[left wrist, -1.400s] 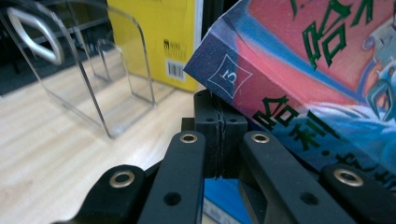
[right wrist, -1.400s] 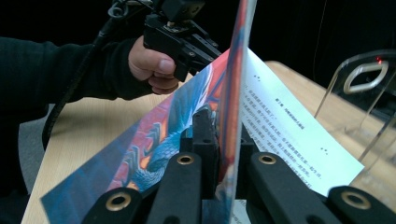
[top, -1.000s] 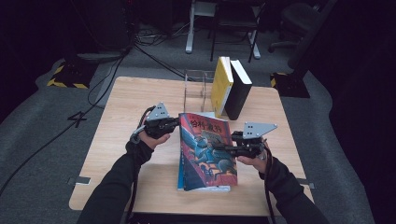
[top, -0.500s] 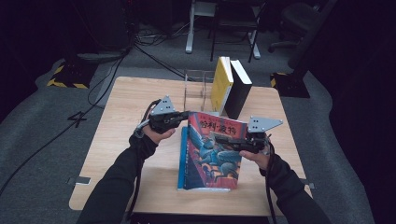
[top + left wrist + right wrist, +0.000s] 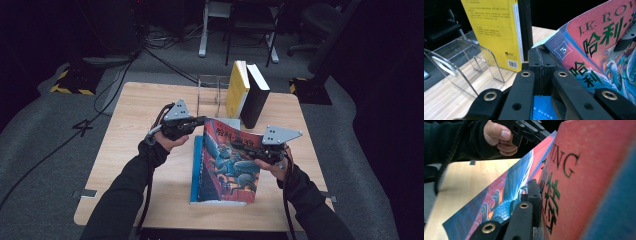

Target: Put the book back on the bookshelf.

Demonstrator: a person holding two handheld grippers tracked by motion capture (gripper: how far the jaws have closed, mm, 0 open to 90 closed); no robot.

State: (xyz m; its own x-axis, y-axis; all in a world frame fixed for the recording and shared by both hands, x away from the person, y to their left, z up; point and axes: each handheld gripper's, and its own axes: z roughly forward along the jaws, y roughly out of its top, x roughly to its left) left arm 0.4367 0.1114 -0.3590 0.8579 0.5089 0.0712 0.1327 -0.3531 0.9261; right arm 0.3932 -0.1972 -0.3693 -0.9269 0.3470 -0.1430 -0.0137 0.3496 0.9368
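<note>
Red-and-blue paperback [image 5: 227, 162] is tilted up off the table [image 5: 130, 150], right gripper [image 5: 248, 149] clenched on its cover edge, jaws just closing; left gripper [image 5: 200, 120] clamped at its top corner. Behind it, clear acrylic rack [image 5: 209, 95] holds a yellow book [image 5: 237, 89] and black book [image 5: 256, 95], leaning.

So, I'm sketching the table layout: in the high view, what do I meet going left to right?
left gripper → clear acrylic book stand → yellow book → black book → right gripper's grey plate.
</note>
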